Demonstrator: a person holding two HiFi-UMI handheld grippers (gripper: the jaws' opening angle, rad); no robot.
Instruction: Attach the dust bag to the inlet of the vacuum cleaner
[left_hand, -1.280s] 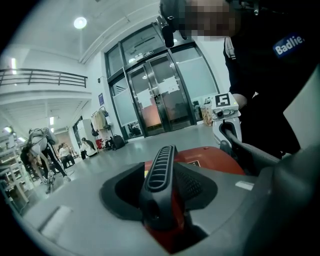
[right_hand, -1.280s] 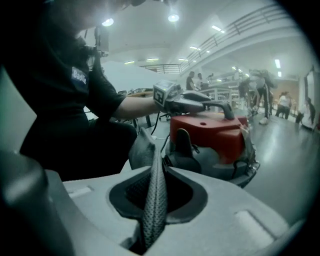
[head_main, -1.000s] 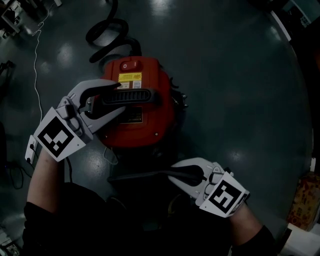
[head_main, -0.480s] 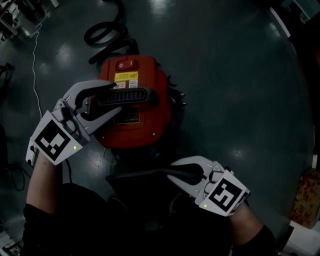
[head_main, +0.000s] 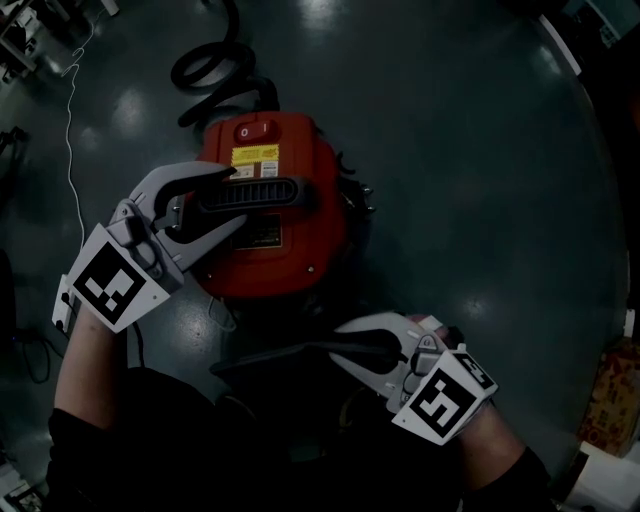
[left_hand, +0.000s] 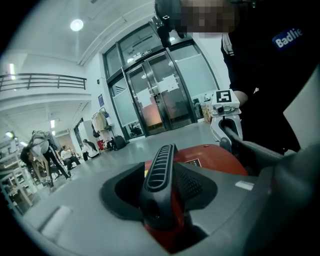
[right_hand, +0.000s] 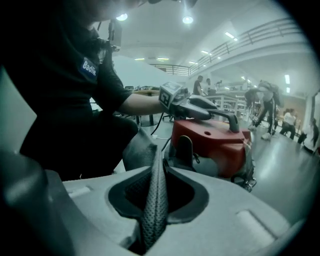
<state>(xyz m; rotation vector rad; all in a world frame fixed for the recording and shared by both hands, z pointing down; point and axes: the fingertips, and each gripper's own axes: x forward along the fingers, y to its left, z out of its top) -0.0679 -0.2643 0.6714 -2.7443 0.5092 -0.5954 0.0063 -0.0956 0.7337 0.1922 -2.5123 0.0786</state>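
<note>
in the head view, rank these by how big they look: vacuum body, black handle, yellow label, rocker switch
1. vacuum body
2. black handle
3. yellow label
4. rocker switch, close to the label

Left gripper, far left: jaws clamped across the handle. Right gripper, near right: jaws opening, dust bag edge between them.
</note>
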